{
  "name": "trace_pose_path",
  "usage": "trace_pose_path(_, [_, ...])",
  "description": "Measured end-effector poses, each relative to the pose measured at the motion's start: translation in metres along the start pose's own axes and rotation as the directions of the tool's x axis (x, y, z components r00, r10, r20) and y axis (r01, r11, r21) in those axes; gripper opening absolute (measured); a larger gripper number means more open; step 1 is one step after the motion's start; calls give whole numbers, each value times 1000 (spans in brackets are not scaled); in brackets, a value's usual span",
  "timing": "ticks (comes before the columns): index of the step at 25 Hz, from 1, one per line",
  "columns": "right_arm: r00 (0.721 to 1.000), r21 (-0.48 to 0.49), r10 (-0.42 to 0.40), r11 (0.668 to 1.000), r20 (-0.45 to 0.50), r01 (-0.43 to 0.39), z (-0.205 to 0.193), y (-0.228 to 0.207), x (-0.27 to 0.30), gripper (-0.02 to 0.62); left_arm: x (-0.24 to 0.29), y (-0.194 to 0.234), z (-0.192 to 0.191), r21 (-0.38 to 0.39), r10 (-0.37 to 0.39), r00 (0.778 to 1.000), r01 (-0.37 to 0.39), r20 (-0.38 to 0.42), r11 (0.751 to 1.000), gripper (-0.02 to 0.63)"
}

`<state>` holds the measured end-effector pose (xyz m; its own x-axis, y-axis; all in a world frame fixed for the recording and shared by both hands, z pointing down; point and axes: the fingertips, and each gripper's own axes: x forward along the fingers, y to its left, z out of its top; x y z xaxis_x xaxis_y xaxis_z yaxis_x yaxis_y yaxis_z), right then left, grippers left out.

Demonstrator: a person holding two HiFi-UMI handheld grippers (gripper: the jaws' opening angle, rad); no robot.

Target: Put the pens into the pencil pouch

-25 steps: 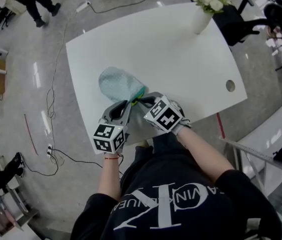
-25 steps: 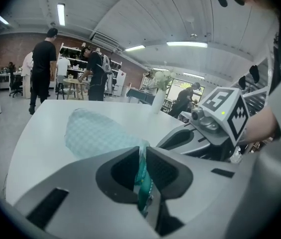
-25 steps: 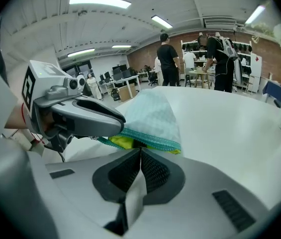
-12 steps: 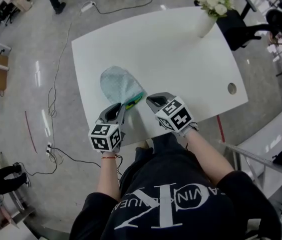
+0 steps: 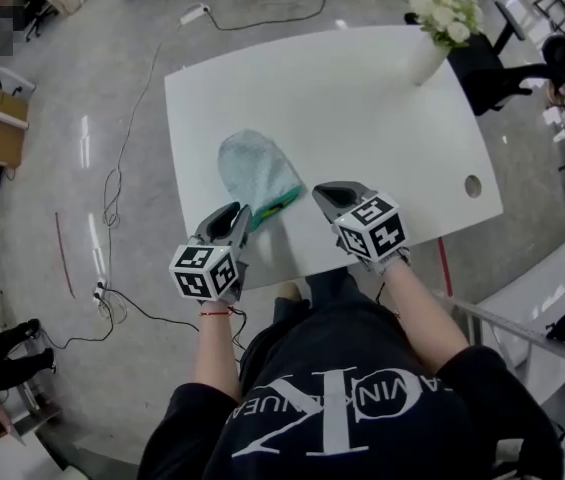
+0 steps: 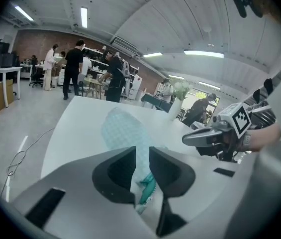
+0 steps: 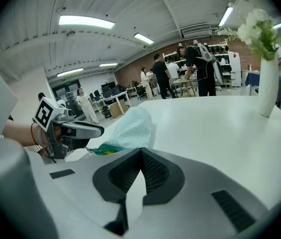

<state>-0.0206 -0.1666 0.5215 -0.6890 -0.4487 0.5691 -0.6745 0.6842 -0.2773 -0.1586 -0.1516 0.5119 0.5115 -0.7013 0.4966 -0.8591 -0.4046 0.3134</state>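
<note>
The pencil pouch (image 5: 255,171) lies on the table (image 5: 362,98) — soft, light cloth, likely to slide; pinch its near mouth, where green pens (image 5: 280,204) seemingly protrude. Left gripper (image 5: 236,216) jaws have just been opening, nothing pressed between them; right gripper (image 5: 328,191) — jaws together, empty.

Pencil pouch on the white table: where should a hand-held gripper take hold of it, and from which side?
Probably the fabric lip of the open mouth, beside the green pens sticking out, coming in low from the near edge of the table. The pencil pouch lies flat, rounded closed end pointing away, so the mouth gives the one loose edge to pinch.
</note>
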Motion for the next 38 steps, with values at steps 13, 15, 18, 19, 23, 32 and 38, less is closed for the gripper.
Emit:
trace_pose_path(13, [977, -51, -49, 997, 206, 61, 54, -6, -35, 9, -67, 41, 61, 26, 202, 935, -219, 292, 975, 5])
trace_pose_path(15, [971, -59, -50, 996, 235, 66, 64, -7, -40, 9, -76, 44, 74, 33, 219, 917, -243, 332, 969, 5])
trace_pose_path(18, [962, -72, -49, 995, 269, 71, 78, -4, -47, 9, -90, 47, 90, 36, 238, 894, -272, 380, 962, 5])
trace_pose_path(19, [959, -75, -50, 994, 279, 73, 81, -3, -50, 9, -94, 47, 95, 39, 243, 887, -280, 392, 959, 5])
trace_pose_path(23, [947, -84, -52, 993, 316, 83, 93, -1, -59, 9, -105, 47, 111, 62, 256, 863, -313, 436, 948, 5])
trace_pose_path(32, [926, -110, -47, 989, 376, 95, 115, 6, -71, 9, -126, 43, 138, 78, 249, 813, -337, 526, 938, 5])
trace_pose_path(38, [909, -124, -47, 986, 414, 108, 127, 6, -79, 9, -131, 41, 149, 81, 251, 792, -353, 557, 932, 5])
